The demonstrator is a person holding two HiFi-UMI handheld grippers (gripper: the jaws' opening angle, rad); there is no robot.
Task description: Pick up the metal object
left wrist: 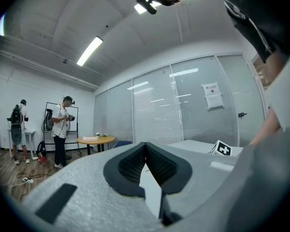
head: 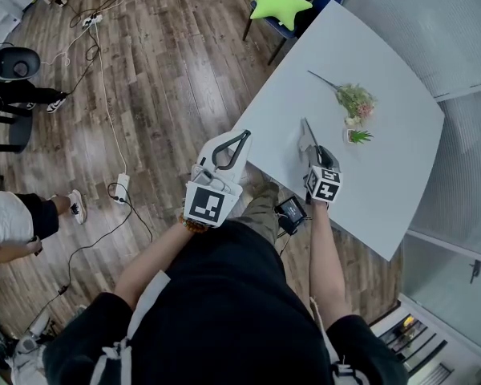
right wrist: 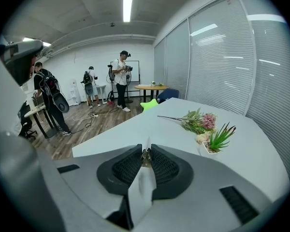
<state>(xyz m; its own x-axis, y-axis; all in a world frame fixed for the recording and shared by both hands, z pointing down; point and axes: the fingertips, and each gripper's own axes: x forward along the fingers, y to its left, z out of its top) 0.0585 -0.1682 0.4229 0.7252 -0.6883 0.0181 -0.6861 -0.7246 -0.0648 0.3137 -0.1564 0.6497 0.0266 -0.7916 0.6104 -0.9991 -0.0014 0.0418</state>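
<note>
A small, thin metal object [right wrist: 145,155] is pinched between the dark pads of my right gripper [right wrist: 146,148]; only a brownish sliver and a thin upright edge of it show. In the head view the right gripper [head: 305,123] hovers over the near corner of the white table [head: 385,167], and the metal piece is too small to make out there. Held left of the table edge, above the wooden floor, my left gripper [head: 244,135] is shut. In its own view the left gripper [left wrist: 145,145] has its tips touching and nothing between them.
A flower sprig [head: 354,99] and a small potted plant [head: 357,136] lie on the table beyond the right gripper. A green star cushion [head: 279,1] sits on a chair at the table's far end. Cables [head: 104,95] run across the floor, and other people stand in the room.
</note>
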